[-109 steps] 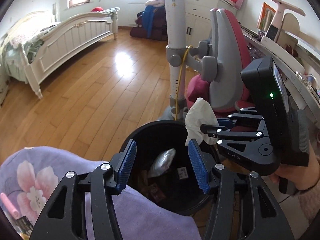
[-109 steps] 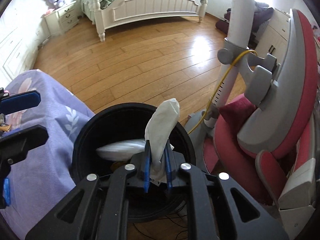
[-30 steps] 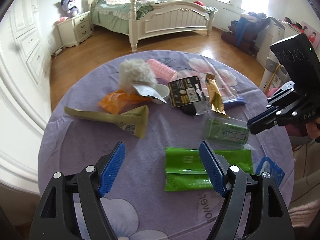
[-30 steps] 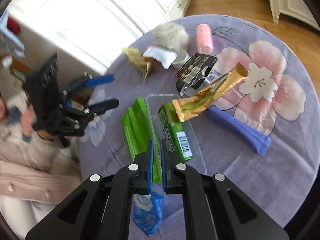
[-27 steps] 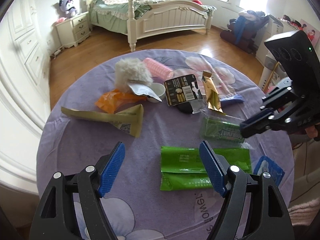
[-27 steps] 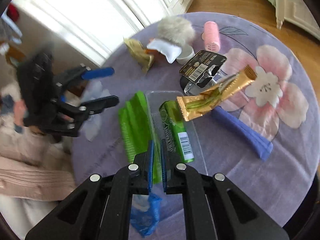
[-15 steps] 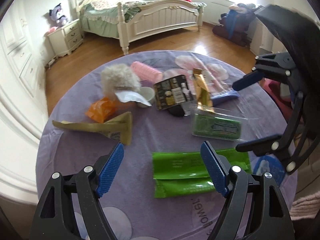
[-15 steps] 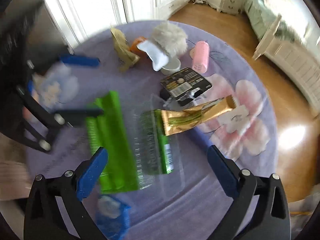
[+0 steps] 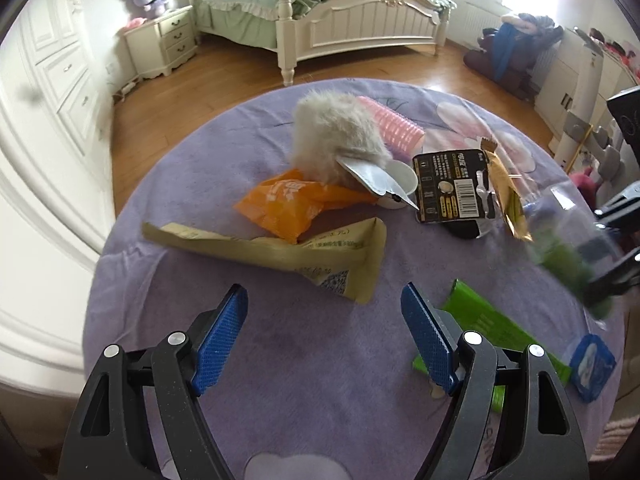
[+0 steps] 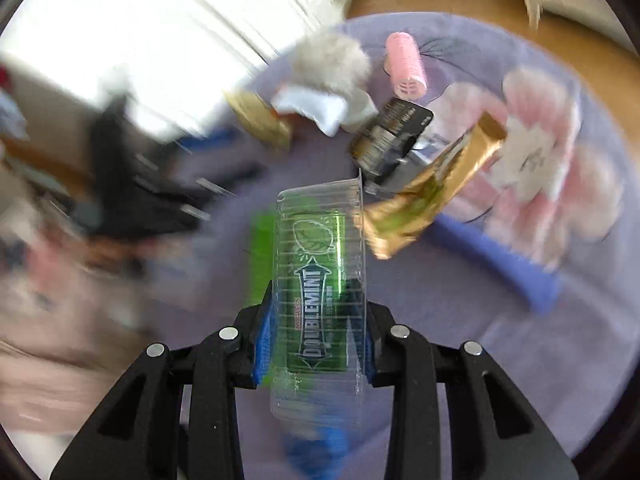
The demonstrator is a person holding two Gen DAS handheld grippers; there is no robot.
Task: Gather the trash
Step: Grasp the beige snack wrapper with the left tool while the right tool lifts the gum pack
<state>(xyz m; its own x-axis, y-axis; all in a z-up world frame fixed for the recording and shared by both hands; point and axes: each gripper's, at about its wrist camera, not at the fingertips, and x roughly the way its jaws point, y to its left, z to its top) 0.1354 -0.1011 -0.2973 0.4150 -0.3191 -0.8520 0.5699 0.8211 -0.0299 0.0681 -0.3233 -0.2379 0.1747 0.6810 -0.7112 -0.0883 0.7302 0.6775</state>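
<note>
My right gripper (image 10: 316,344) is shut on a clear plastic pack holding green Doublemint gum (image 10: 318,280) and holds it above the purple table; the pack shows blurred at the right of the left wrist view (image 9: 568,248). My left gripper (image 9: 326,336) is open and empty, low over the cloth just in front of a tan paper wrapper (image 9: 280,252). Behind it lie an orange wrapper (image 9: 288,204), a black card pack (image 9: 452,188), a gold wrapper (image 9: 506,196) and a bright green wrapper (image 9: 492,332).
A grey fluffy ball (image 9: 336,136), a pink hair roller (image 9: 394,128), a small white cup (image 9: 400,184) and a blue packet (image 9: 592,364) also lie on the purple flowered cloth (image 9: 200,320). Beyond the table are a wooden floor, a bed (image 9: 340,20) and a nightstand (image 9: 164,44).
My right gripper has opened, then shut on the gum pack and lifted it off the table. My left gripper has moved left and closer toward the tan wrapper, still open.
</note>
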